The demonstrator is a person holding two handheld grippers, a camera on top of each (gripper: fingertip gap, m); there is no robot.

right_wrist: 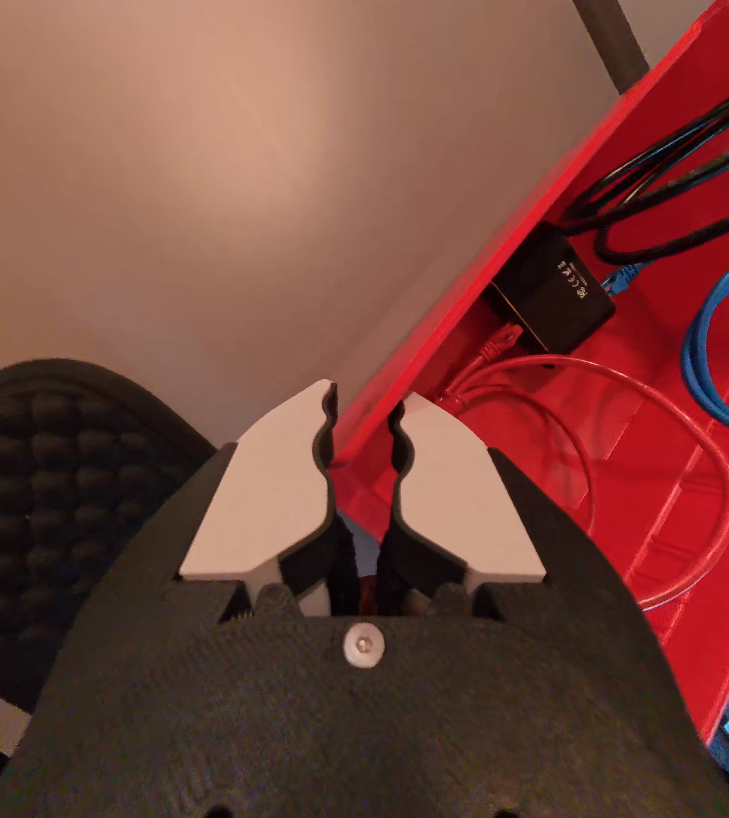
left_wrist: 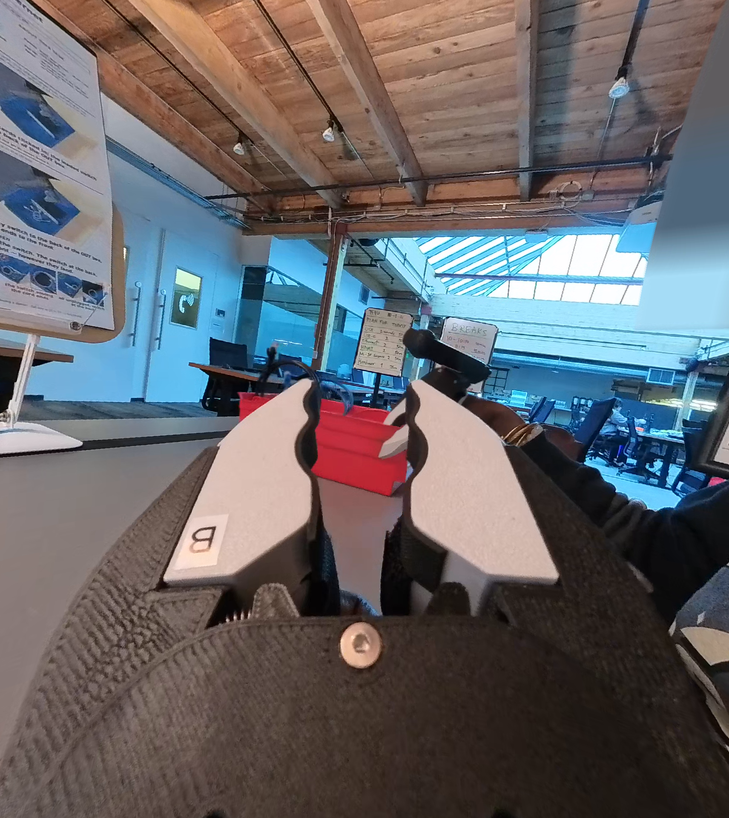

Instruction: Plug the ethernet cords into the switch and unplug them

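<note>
Left tool: grey fingers with wavy black pads, spread, nothing between; low over dark counter, aimed at red plastic bin. Right tool: spread, empty, straddling bin's near rim. Visible in right wrist view only: glossy black switch against bin wall, with coiled red cord, blue cord, black cords inside ribbed bin floor.

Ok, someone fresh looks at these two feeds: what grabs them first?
Probably the red bin, filling the right side of the right wrist view, with a black switch against its wall and red, blue and black cords coiled inside. In the left wrist view the bin sits on the table straight ahead, framed by the left gripper, jaws apart.
</note>
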